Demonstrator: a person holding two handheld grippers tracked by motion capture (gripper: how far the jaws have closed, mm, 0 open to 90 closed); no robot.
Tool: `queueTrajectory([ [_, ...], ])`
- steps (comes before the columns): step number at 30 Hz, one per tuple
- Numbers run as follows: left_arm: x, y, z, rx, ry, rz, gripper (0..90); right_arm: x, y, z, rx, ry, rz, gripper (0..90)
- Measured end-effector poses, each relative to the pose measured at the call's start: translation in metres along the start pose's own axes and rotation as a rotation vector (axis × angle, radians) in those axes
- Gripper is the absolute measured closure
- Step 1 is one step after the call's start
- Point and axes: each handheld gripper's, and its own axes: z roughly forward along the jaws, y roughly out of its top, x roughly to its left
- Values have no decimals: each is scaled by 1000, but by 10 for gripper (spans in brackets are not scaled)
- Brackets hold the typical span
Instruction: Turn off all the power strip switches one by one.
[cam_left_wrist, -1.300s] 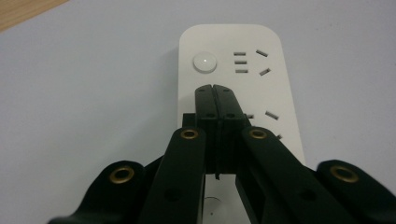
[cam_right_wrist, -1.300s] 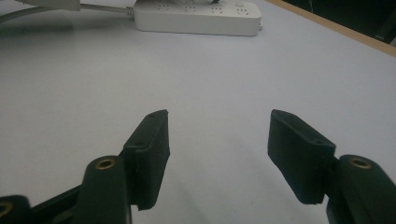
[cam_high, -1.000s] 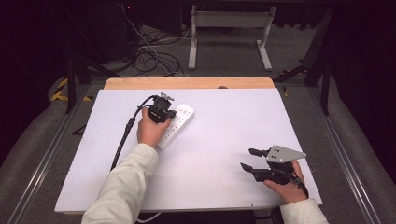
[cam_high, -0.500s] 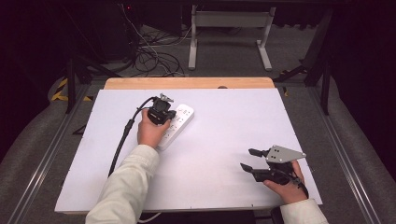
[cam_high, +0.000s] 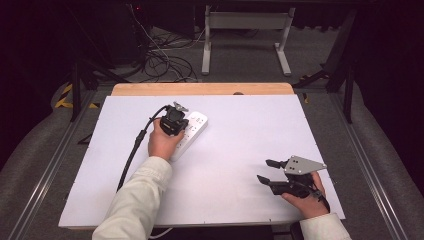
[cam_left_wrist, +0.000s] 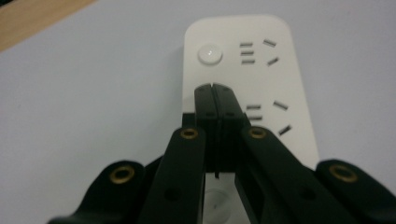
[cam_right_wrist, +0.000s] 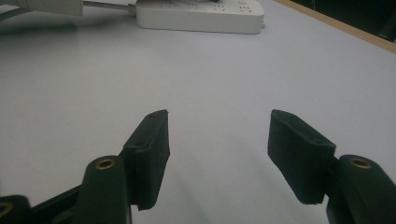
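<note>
Overhead, white table (cam_high: 240, 150) (wooden edge) meets dark room.

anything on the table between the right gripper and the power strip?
Nothing: only bare white table separates the right gripper from the power strip in the high view. The right gripper view shows the same open stretch up to the strip.

A white power strip (cam_high: 192, 131) lay flat on the pale table top, towards its far left part, running slantwise from near left to far right. It was a long slab with rounded corners. Its upper face (cam_left_wrist: 243, 70) carried a round white button at the far end and groups of slot sockets beside and below it. A cable left its other end (cam_right_wrist: 105, 4).
</note>
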Motion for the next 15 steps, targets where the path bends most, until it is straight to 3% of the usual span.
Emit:
queueTrajectory([
  [4,5,0,0,-1,-39,-45,900,1,0,-1,-3,1,0,397],
  [7,5,4,-7,-4,-7,-21,900,0,0,-1,-3,1,3,396],
  [11,12,13,-20,-83,-54,-63,900,-1,0,0,-2,1,1,396],
  [15,10,21,-24,-81,-47,-36,900,-1,0,1,2,1,0,396],
])
